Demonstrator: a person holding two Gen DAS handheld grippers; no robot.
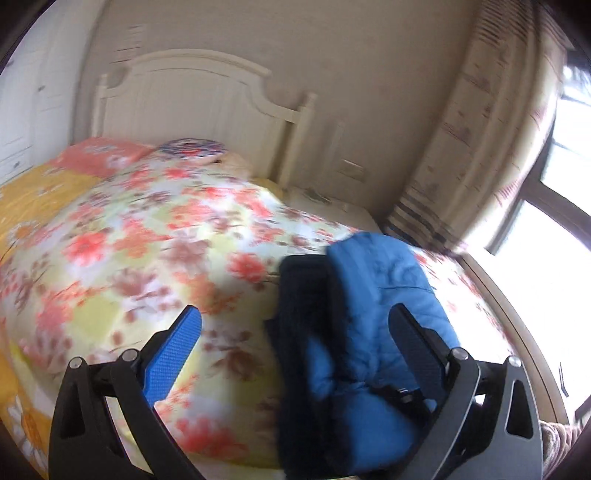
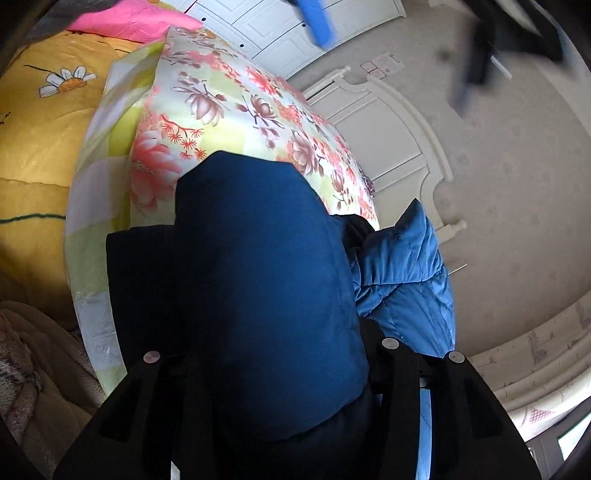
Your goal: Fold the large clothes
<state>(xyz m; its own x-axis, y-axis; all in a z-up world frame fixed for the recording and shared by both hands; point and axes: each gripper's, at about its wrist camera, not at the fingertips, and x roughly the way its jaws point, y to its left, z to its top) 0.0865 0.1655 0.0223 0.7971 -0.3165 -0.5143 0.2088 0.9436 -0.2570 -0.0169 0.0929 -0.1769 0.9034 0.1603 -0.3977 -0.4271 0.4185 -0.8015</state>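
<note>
A blue padded jacket (image 1: 373,314) with black lining lies on the floral quilt (image 1: 155,236). My left gripper (image 1: 299,325) is open above the bed, its fingers wide apart, with the jacket between the right finger and the middle. In the right wrist view the jacket (image 2: 266,280) fills the frame and covers my right gripper's fingers, so its tips are hidden. The jacket bulges up between the right gripper's arms. The left gripper's blue pad (image 2: 316,18) shows blurred at the top of the right wrist view.
A white headboard (image 1: 195,99) stands at the bed's far end, with a pink pillow (image 1: 99,155) in front. A yellow daisy-print cover (image 2: 40,122) lies beside the quilt. A curtain (image 1: 480,147) and bright window (image 1: 546,206) are at the right. White cupboard doors (image 2: 280,26) stand behind.
</note>
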